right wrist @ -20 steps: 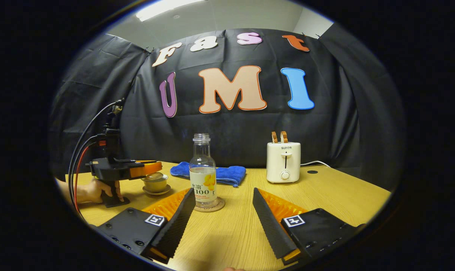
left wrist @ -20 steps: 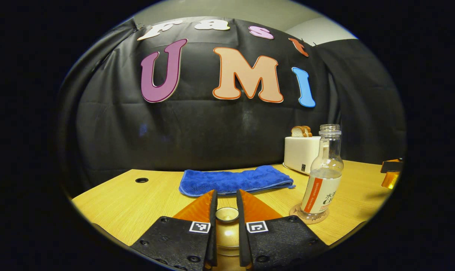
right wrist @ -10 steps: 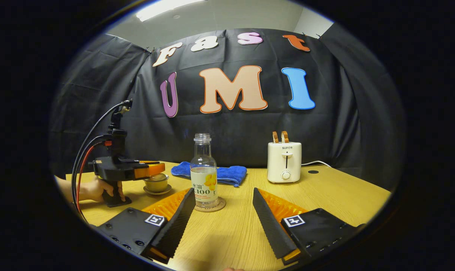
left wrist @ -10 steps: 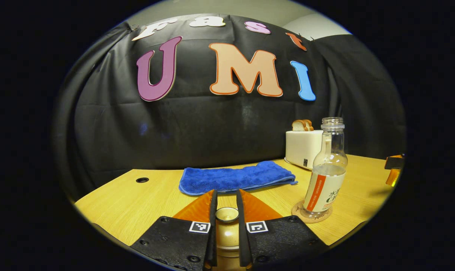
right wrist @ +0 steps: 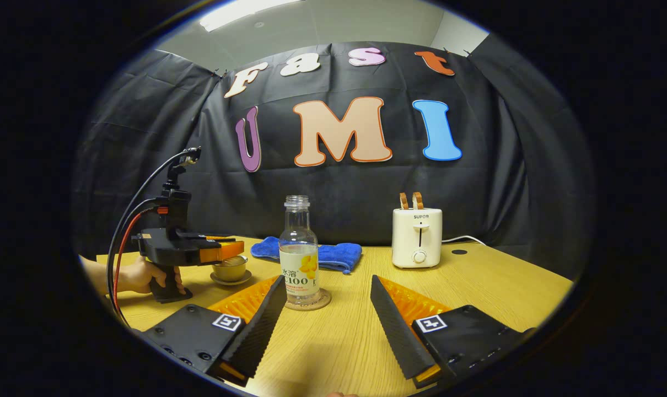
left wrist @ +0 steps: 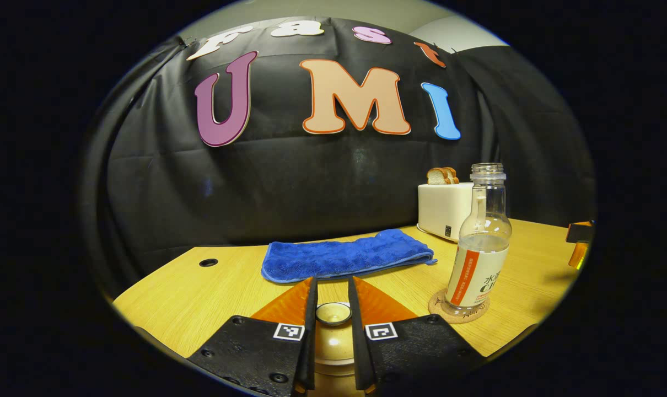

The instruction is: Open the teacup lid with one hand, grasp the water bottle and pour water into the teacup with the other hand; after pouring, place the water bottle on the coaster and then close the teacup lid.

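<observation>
Wooden table [right wrist: 493, 286], black cloth wall [right wrist: 510, 182], ceiling light [right wrist: 240, 11].

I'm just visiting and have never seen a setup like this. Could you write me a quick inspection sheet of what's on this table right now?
Surface: wooden table, with a round hole.
Job's things: teacup on its saucer; lid knob between the left tongs' fingers; open water bottle upright on coaster.
Clutter: blue towel; white toaster with bread.
Grippers: left tongs shut on the lid knob, held by a hand; right tongs open, short of the bottle.
Cables: black and red wires on the left tongs; toaster cord.
Surroundings: black cloth wall.
</observation>
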`<act>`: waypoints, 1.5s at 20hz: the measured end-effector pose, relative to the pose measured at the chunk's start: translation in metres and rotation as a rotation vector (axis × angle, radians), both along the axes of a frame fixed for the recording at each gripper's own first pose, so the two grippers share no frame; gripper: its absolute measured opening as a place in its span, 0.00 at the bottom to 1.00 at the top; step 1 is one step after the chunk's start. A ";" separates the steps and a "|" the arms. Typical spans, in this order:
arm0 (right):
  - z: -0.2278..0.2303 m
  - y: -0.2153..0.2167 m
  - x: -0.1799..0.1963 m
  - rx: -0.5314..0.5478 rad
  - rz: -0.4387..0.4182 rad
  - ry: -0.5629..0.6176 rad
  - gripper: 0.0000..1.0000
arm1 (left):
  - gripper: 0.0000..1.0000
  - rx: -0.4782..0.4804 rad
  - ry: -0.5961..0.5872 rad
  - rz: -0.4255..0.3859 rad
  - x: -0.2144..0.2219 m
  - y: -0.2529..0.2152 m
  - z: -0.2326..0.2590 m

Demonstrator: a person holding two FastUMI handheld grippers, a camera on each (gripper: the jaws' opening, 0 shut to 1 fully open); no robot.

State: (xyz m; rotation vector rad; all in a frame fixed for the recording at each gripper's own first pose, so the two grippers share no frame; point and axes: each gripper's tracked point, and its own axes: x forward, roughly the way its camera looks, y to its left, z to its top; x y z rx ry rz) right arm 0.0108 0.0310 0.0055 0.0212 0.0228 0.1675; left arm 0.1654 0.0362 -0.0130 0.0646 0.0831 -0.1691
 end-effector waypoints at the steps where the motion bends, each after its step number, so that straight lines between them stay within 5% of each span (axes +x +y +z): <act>1: 0.000 0.000 0.001 0.000 0.000 0.000 0.94 | 0.26 -0.003 -0.002 -0.001 -0.001 0.000 0.001; 6: 0.001 0.000 -0.002 0.000 0.000 0.000 1.00 | 0.30 -0.011 -0.007 0.000 -0.004 -0.001 0.001; 11: 0.001 -0.001 -0.003 -0.001 -0.006 0.001 0.95 | 1.00 -0.040 -0.041 0.057 -0.008 0.012 0.007; 17: 0.001 -0.002 -0.003 -0.002 -0.024 -0.001 0.98 | 0.97 -0.072 -0.064 0.201 -0.031 0.035 0.010; 18: 0.000 -0.005 -0.003 -0.002 -0.036 -0.001 0.92 | 0.97 -0.071 -0.060 0.206 -0.040 0.032 0.010; 20: 0.000 -0.007 -0.003 -0.003 -0.050 0.000 1.00 | 0.97 -0.070 -0.067 0.231 -0.062 0.026 0.012; 23: 0.001 -0.006 -0.007 -0.004 -0.055 -0.001 0.92 | 0.97 -0.065 -0.075 0.234 -0.098 0.006 0.015; 26: 0.001 -0.002 -0.015 -0.004 -0.056 -0.001 1.00 | 0.97 -0.066 -0.076 0.240 -0.127 -0.008 0.015; 30: 0.001 0.000 -0.025 -0.004 -0.057 0.000 0.98 | 0.98 -0.063 -0.080 0.258 -0.152 -0.018 0.017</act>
